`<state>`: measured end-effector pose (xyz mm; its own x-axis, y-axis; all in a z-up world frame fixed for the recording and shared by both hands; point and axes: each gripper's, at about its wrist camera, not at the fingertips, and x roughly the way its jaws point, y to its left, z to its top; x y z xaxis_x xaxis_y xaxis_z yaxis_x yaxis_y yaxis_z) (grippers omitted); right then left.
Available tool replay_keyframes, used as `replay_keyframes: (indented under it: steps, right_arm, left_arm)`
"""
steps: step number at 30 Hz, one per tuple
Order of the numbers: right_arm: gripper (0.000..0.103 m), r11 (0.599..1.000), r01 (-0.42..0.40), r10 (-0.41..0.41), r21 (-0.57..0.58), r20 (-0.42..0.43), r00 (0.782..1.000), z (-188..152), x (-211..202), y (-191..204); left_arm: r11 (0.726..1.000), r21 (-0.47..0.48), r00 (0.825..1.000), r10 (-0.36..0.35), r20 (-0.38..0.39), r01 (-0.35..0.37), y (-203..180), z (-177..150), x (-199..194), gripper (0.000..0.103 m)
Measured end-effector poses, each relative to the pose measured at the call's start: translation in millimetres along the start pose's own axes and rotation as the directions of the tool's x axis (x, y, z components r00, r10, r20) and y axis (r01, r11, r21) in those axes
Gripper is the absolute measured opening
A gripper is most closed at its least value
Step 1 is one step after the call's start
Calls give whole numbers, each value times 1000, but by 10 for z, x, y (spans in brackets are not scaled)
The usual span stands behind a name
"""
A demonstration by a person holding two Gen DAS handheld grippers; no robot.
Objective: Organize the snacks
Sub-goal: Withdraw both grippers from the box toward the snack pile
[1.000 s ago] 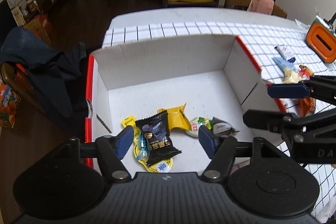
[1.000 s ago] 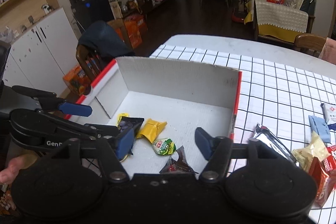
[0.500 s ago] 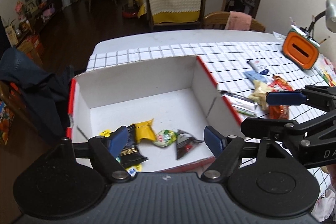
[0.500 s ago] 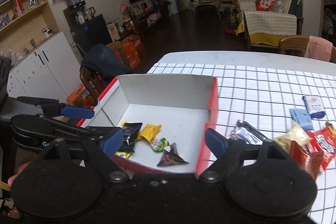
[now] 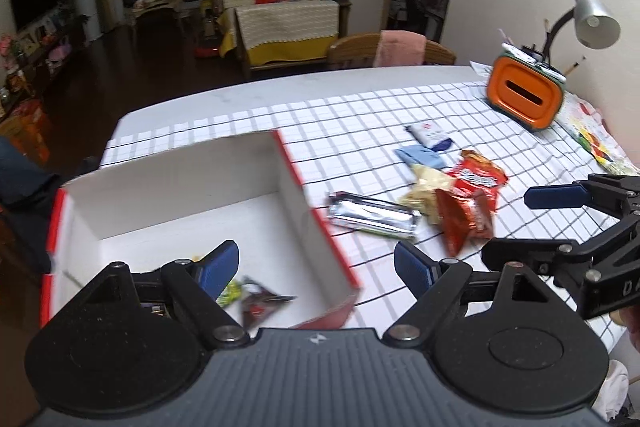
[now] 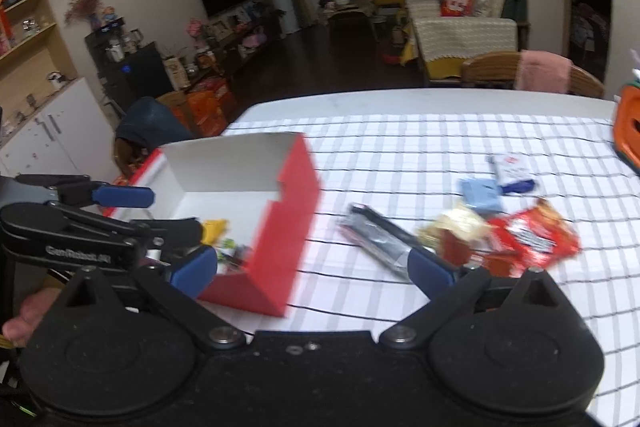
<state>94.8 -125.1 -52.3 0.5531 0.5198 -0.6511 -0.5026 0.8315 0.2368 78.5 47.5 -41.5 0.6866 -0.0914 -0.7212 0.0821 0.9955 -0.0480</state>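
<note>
- Red-sided box point(image 5: 308, 195) on checked worktop point(image 5: 360, 115), already holding a few wrapped snacks point(image 5: 260, 301).
- Well apart to its right, still out: silver bar point(image 5: 372, 217), red packets point(image 5: 472, 195), pale bag, blue sachets.
- Left gripper point(image 5: 316, 265) fingers spread wide, empty.
- Right gripper point(image 6: 312, 265) likewise wide, empty.
- Roughly halfway, by judgement.

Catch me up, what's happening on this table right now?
A person holding two handheld grippers is sorting snacks into a red-and-white box. A few wrapped snacks already lie inside. Both the left gripper and the right gripper are open and empty. On the checked tablecloth beside the box wait a silver packet, red packets, a pale yellow bag and a blue packet.
</note>
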Motion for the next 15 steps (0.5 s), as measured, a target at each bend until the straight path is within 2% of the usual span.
replay_keyframes:
  steps: [6, 15]
  right_arm:
    - [102, 997, 72, -71, 24, -21, 997, -77, -124, -555]
    - [102, 992, 124, -123, 17, -39, 992, -49, -112, -1317]
  left_arm:
    - [996, 69, 998, -62, -23, 63, -443, 70, 222, 85]
    - [968, 204, 988, -140, -60, 149, -1150, 233, 584, 85]
